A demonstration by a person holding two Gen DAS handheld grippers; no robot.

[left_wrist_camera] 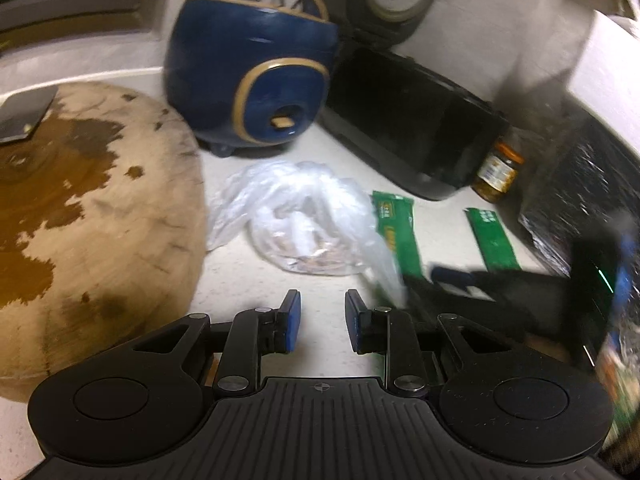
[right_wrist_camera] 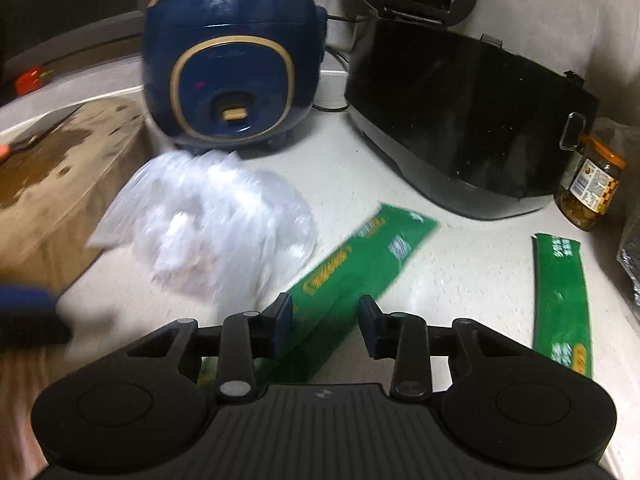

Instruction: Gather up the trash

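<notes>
Two green wrappers and a crumpled clear plastic bag (right_wrist_camera: 212,224) lie on the pale table (right_wrist_camera: 472,264), trash not yet collected. The nearer green wrapper (right_wrist_camera: 360,256) runs slantwise under the right claw (right_wrist_camera: 325,320), whose jaws stand partly open astride it with nothing pinched between the pads; the second green wrapper (right_wrist_camera: 562,300) lies well apart to the right. The left claw (left_wrist_camera: 322,320) hovers just short of the bag, its jaws likewise partly open and empty.

Both pieces are thin and slack, so the likeliest failure appears to be a miss: pads closing flat on the table and skating over the wrapper, or nipping only a fold of the bag, whose edge overlaps the wrapper's upper end and could drag along with it. The two claws sit near each other, and a crossing reach might knock them together.

Room is tight behind. The blue rice cooker (right_wrist_camera: 236,76) stands just behind the bag, the black rice cooker (right_wrist_camera: 472,120) with raised lid beside it, and a jar of pickles (right_wrist_camera: 592,184) is tucked against its right end. A stained wooden chopping block (left_wrist_camera: 88,208) bounds the left side. Open table lies mostly in front, between the wrappers.
</notes>
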